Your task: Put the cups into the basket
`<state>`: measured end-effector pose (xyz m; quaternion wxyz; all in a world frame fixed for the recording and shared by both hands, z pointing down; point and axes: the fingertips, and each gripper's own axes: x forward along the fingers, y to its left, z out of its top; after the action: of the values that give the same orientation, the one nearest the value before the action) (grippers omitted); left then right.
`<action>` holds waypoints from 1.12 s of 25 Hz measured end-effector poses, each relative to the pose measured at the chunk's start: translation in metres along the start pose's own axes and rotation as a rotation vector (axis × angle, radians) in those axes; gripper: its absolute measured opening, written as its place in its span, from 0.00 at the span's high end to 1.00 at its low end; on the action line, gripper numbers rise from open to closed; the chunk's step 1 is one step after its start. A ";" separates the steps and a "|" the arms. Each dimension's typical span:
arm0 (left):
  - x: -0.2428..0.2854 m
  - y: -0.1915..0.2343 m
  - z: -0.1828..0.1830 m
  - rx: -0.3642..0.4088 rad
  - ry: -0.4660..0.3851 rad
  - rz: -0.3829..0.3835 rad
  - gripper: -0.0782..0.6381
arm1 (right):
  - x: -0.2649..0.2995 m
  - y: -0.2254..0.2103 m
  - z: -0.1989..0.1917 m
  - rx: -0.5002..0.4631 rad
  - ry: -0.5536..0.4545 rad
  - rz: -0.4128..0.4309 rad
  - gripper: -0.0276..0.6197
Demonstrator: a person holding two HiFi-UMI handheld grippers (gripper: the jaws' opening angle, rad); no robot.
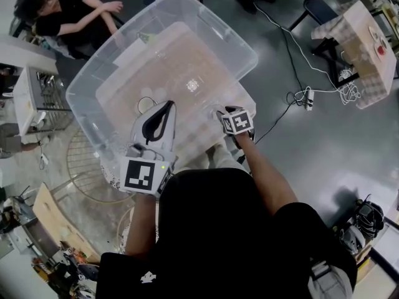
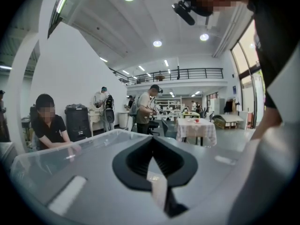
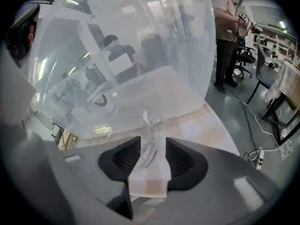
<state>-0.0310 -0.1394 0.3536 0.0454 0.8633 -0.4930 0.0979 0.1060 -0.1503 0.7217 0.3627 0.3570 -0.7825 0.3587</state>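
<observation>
The basket (image 1: 84,81) is clear, colourless plastic; the desk (image 3: 220,132) under it wears a beige-and-cream check (faint, washed out), and the floor (image 1: 324,142) is glossy grey.

a: is there any writing here that can be read?

b: no. no word, number or brand name is legible in any view.

a: what comes closest?

b: the left cube (image 1: 147,174), on the left gripper (image 2: 152,144), and the right cube (image 1: 237,122), on the right gripper (image 3: 153,144), carry square black-and-white marker patterns. these are blocks only, with no letters or digits.

a: anything else?

b: a white label (image 1: 134,52) sits on the clear basket (image 1: 243,48), too blurred to read. a small white mark (image 1: 148,278) shows on the person's black top, too small to make out.
</observation>
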 end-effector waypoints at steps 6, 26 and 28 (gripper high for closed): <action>-0.005 0.004 -0.004 -0.018 0.003 0.024 0.88 | 0.018 -0.004 -0.005 0.035 0.063 -0.032 0.68; -0.018 0.022 -0.011 -0.049 0.012 0.063 0.88 | 0.029 -0.013 -0.015 0.097 0.124 -0.102 0.87; -0.017 0.023 -0.012 -0.061 0.012 0.060 0.88 | 0.026 -0.012 -0.017 0.099 0.119 -0.085 0.90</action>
<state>-0.0607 -0.1343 0.3610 0.0717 0.8458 -0.5211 0.0893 0.1085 -0.1500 0.7546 0.4053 0.3857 -0.7250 0.4017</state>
